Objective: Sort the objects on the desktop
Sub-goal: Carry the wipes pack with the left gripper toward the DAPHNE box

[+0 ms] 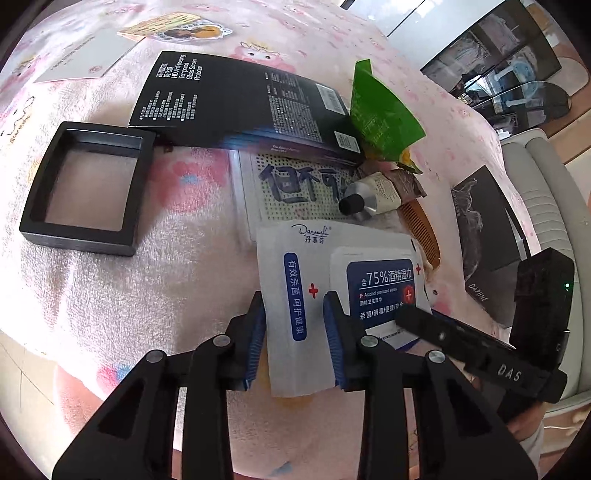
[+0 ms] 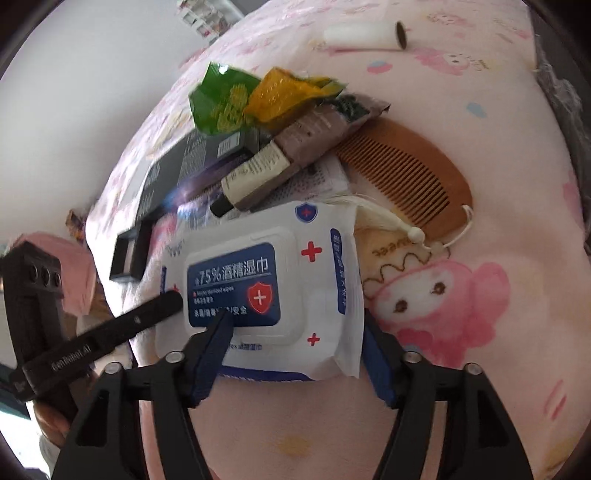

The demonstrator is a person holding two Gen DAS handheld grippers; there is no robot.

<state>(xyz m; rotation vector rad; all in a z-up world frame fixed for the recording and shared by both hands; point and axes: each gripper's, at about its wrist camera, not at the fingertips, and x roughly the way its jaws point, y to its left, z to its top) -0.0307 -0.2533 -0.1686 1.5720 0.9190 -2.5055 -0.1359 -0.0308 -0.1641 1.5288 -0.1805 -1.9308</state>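
A white and blue pack of alcohol wipes [image 1: 332,280] lies on the pink blanket; it also shows in the right wrist view [image 2: 266,284]. My left gripper [image 1: 295,314] is open, its blue-padded fingers on either side of the pack's left flap. My right gripper [image 2: 295,332] is open around the pack's near right end, one finger over the label, the other beside the edge. Behind the pack lie a small cream tube [image 1: 369,197], a wooden comb [image 2: 406,177], a black screen protector box [image 1: 240,107] and green and yellow snack wrappers [image 2: 236,99].
A black square frame box [image 1: 88,188] lies at the left. A perforated white card [image 1: 295,184] sits under the tube. A white roll [image 2: 365,35] lies far back. A dark booklet [image 1: 484,236] sits at the right, by the blanket's edge.
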